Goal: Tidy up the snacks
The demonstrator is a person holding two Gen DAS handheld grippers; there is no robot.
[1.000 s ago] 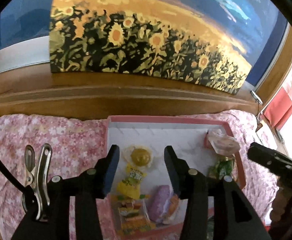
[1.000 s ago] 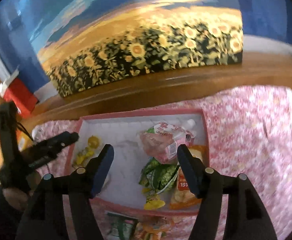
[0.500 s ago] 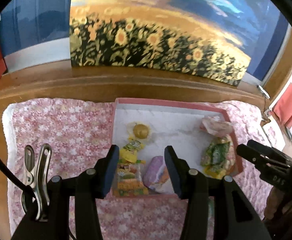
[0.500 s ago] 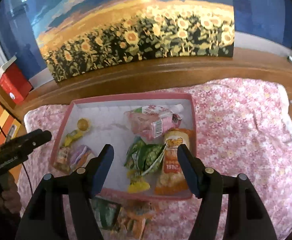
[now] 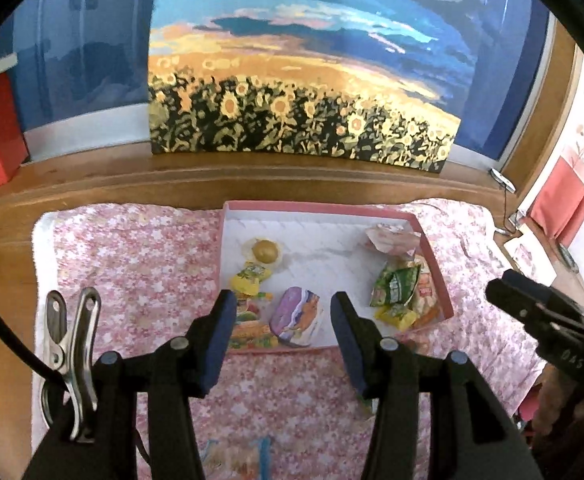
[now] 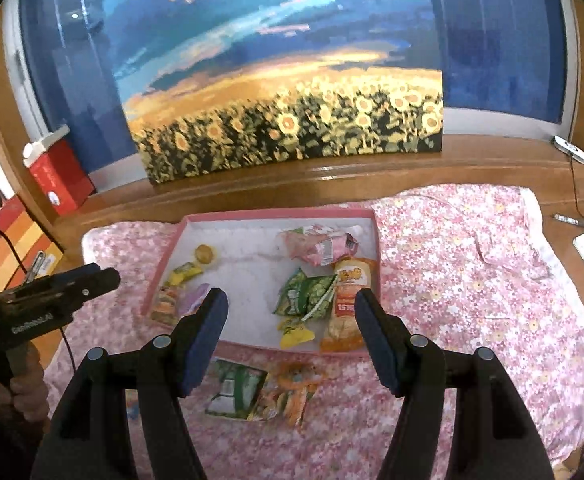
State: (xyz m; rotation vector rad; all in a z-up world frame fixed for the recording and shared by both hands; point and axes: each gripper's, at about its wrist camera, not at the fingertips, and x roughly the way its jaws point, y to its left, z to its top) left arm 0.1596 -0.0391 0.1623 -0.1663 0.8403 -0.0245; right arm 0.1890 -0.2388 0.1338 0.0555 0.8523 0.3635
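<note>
Two hand-held grippers hover over a pink tray of snacks on a flowered cloth.

From the left: the left gripper (image 5: 283, 320) hangs above the near edge of the pink tray (image 6: 270, 213), its fingers (image 5: 220, 334) spread wide and empty. Inside the tray's left side lie a round golden sweet (image 6: 204, 254), a yellow packet (image 6: 182, 272), a striped orange-and-green packet (image 6: 164, 304) and a purple pouch (image 5: 295, 316). Toward the tray's right side sit a pink pouch (image 6: 317, 245), green packets (image 6: 305, 292) and an orange chip bag (image 6: 345, 304), overlapping one another. The right gripper (image 6: 292, 326) is held above the tray's near rim, its fingers (image 6: 375, 340) likewise released and holding nothing. Just outside the rim, on the floral cloth (image 6: 471, 280), lie a green-and-white packet (image 6: 238, 392) and an orange packet (image 6: 292, 390), touching. A sunflower painting (image 6: 292, 120) leans behind.
</note>
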